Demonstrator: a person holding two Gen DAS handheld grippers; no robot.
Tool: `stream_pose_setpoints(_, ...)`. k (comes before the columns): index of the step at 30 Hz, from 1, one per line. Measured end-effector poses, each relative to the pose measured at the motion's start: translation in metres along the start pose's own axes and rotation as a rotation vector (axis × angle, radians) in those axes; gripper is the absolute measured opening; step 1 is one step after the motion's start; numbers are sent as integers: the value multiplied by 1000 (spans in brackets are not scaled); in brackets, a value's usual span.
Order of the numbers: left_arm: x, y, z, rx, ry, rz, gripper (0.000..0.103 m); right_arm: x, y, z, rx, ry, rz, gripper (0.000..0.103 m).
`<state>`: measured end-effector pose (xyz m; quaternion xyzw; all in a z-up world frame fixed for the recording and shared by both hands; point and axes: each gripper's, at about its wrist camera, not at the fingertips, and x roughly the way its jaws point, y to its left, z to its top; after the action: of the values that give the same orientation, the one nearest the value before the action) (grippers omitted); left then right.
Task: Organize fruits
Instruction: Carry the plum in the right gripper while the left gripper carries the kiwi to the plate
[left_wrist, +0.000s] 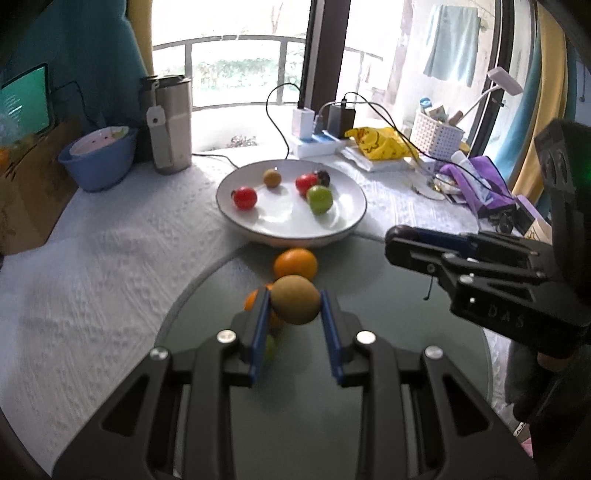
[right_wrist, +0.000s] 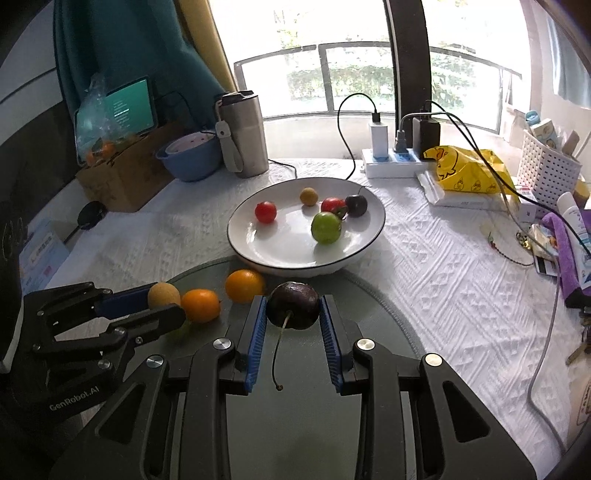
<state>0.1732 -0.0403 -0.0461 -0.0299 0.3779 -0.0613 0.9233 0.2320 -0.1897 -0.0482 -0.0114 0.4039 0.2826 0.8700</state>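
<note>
My left claw (left_wrist: 294, 301) is clenched on a tan-brown round fruit (left_wrist: 295, 299), its blue pads (left_wrist: 260, 328) pressed to either side and the fruit lifted clear of the grey-green round mat (left_wrist: 388, 332). My right claw (right_wrist: 293, 306) grips a dark cherry (right_wrist: 293, 305) the same way, the long stem (right_wrist: 277, 354) hanging back toward the camera between the jaws. From the right wrist view my left claw sits low at the left with the tan fruit at its tip, just beside two oranges.

Those two oranges (right_wrist: 245, 285) (right_wrist: 200, 305) lie on the mat just beyond my claws, close to each other; the farther one is near the rim of the white plate (right_wrist: 243, 243). A small green fruit (left_wrist: 270, 347) shows partly hidden behind my left pad, too blurred to name.

The plate stands on the white textured cloth (right_wrist: 443, 277) that covers the bench, its near edge at the mat's far edge. In it lie a red tomato (right_wrist: 265, 211), a small tan fruit (right_wrist: 308, 195), a second red tomato (right_wrist: 332, 204), a dark cherry or plum (right_wrist: 356, 205) and a green round fruit (right_wrist: 326, 227); the last three are bunched together on the right.

Farther back stand a steel tumbler (right_wrist: 243, 136), a blue bowl (right_wrist: 190, 158), a power strip with chargers (right_wrist: 395, 162), a yellow bag (right_wrist: 469, 170) and a white basket (right_wrist: 546, 166).
</note>
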Motion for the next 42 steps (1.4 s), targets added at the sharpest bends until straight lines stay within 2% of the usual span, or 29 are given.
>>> stream_pose_setpoints(14, 26, 9, 39, 43, -16, -28, 29, 16, -18, 28, 15, -5, -36, 31)
stream_pose_setpoints(24, 48, 17, 56, 38, -4, -65, 29, 34, -31, 42, 18, 5, -46, 31)
stream_pose_setpoints(42, 105, 29, 86, 51, 39, -89, 29, 81, -50, 65, 31, 38, -75, 32)
